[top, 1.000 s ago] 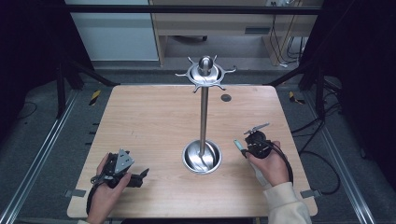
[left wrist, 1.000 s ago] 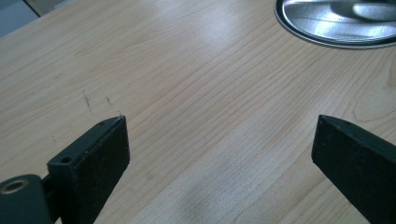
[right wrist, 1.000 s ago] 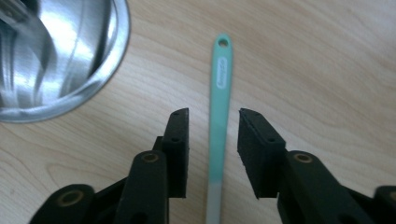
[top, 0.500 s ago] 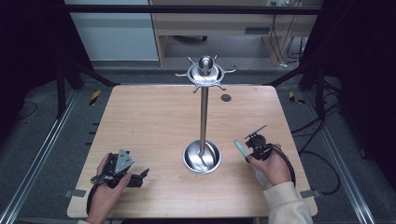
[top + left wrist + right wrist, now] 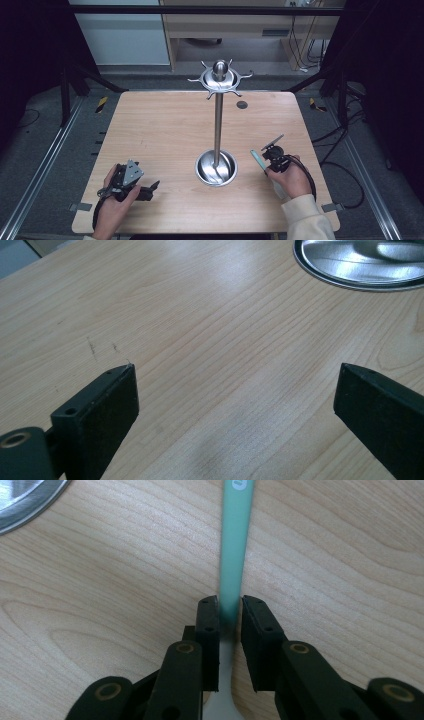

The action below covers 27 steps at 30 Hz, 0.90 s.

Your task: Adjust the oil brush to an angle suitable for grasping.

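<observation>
Right gripper (image 5: 230, 611) had just been closing, jaws narrowed onto the green-handled utensil (image 5: 234, 545), pads at either side of the handle and seemingly pinching it where it lay flat on the table (image 5: 160, 125), just beside the stand (image 5: 216, 167). Left gripper (image 5: 235, 390) rested wide open and empty near the table's front edge. Grasp judged about secured; lifting and hanging on the stand's hooks (image 5: 220, 80) not yet done.

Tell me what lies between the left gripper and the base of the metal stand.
Bare wood. In the left gripper view only tabletop runs from the open left gripper to the stand's round base; the high view agrees.
</observation>
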Each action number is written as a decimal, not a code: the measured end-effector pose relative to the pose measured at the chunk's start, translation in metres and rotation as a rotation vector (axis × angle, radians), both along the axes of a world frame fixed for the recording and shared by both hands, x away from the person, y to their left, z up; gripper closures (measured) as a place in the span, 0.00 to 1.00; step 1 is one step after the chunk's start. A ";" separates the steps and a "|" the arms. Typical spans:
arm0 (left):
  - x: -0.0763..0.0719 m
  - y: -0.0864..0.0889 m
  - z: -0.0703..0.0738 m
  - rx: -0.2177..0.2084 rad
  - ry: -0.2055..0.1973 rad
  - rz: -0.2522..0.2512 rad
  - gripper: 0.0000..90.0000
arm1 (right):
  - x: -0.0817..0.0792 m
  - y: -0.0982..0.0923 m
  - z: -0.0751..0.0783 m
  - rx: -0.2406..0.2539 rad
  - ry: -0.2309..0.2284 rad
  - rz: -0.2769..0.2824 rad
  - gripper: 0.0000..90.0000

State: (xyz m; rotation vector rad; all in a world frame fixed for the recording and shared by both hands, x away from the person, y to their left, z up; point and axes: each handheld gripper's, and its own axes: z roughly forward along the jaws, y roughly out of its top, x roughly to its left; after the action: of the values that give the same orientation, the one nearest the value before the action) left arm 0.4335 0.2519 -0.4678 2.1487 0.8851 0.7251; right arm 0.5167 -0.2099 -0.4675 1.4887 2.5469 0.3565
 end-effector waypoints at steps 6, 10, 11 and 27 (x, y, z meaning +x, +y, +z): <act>0.000 0.000 0.000 0.001 0.003 -0.002 0.04 | 0.001 -0.001 -0.001 0.011 0.007 0.002 0.91; 0.000 0.000 0.000 0.005 0.001 -0.001 0.04 | 0.001 -0.001 -0.001 0.012 0.007 -0.003 0.91; 0.000 0.000 0.000 0.009 0.002 -0.003 0.04 | 0.001 -0.001 -0.001 0.014 0.009 -0.003 0.91; 0.000 0.001 0.000 -0.005 -0.001 0.000 0.04 | -0.006 -0.020 0.027 0.131 -0.128 -0.046 0.92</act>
State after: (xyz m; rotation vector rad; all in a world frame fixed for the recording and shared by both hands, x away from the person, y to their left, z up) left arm 0.4338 0.2524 -0.4677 2.1437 0.8861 0.7230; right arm 0.5111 -0.2304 -0.4403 1.5126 2.4269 0.6025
